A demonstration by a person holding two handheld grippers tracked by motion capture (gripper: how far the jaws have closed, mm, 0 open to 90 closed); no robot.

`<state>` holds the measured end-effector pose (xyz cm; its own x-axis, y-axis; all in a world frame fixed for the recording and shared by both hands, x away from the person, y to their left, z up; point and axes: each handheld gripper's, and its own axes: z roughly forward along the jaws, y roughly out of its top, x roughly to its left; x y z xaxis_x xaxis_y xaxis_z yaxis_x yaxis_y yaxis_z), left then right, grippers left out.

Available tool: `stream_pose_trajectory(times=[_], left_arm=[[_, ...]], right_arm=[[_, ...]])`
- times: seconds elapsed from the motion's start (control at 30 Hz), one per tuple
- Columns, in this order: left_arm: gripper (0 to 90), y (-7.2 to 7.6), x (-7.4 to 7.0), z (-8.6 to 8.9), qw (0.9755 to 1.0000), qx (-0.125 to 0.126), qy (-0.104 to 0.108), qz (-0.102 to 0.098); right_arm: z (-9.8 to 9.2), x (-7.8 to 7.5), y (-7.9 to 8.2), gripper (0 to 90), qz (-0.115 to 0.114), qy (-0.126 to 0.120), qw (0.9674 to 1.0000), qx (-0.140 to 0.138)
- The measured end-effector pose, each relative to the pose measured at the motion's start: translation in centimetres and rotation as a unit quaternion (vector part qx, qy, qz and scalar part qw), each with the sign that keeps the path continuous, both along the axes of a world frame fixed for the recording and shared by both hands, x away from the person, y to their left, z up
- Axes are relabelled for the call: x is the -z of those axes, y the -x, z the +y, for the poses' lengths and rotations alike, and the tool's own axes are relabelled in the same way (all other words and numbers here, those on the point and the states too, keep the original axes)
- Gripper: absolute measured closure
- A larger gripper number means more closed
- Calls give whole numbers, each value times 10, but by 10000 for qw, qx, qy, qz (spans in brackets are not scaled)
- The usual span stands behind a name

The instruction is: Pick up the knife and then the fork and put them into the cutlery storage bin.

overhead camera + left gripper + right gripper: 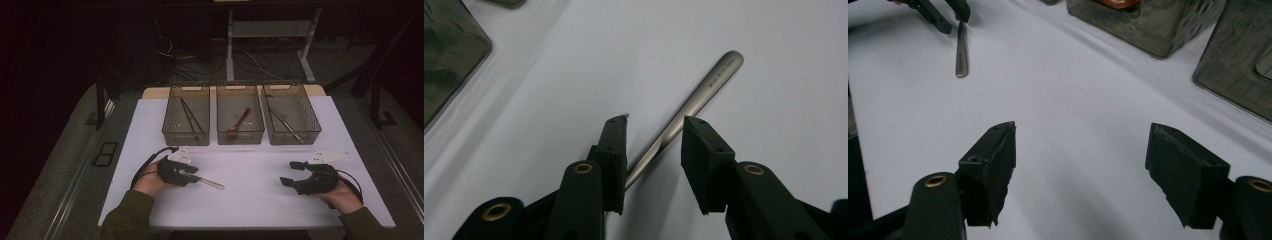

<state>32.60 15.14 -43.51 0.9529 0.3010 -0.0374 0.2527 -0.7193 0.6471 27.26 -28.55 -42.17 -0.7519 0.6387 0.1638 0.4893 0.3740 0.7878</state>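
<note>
The left gripper [651, 145] straddled a slim brushed-metal utensil handle [704, 90] lying flat on the white table [260, 175], its jaws apart and not yet pinching it, apparently lined up for a lift. The right gripper [1080, 170] hovered wide open and empty, well apart. Beyond stood three smoky clear plastic bins [240, 137], probably sorting destinations; nothing blocked the way.

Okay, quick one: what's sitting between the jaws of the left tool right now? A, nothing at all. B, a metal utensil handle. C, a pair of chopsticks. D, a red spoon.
B: in the left gripper view a slim metal handle runs along the white table between the jaws of the left tool.
</note>
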Motion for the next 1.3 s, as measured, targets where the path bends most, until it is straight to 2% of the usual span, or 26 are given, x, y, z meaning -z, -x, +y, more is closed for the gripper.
stream_pose_trajectory(times=[0.03,0.1,0.13,0.3,0.47,0.73,1.03,1.3], left_arm=[[622,0,2,0,10000,-41,20,17],[640,-2,4,1,10000,-3,-85,31],[655,-2,5,2,10000,-20,-40,39],[716,0,3,1,9998,-43,-117,157],[772,9,1,-1,9989,278,-219,320],[835,20,0,-8,9957,809,-271,353],[841,22,-2,-13,9955,839,-307,329],[841,24,-15,-15,9968,782,-43,143]], right_arm=[[0,0,-1,285,-2,16,10000,1],[0,1,-1,285,6,9,10000,-2],[0,1,-1,285,6,6,10000,-10],[-1,1,-1,285,-8,-23,10000,18],[-2,1,-1,285,-10,-39,10000,4],[-2,0,-2,255,103,-144,9998,-18],[-2,-2,-3,195,342,-129,9993,-121],[9,-6,1,185,172,28,9988,-467]])
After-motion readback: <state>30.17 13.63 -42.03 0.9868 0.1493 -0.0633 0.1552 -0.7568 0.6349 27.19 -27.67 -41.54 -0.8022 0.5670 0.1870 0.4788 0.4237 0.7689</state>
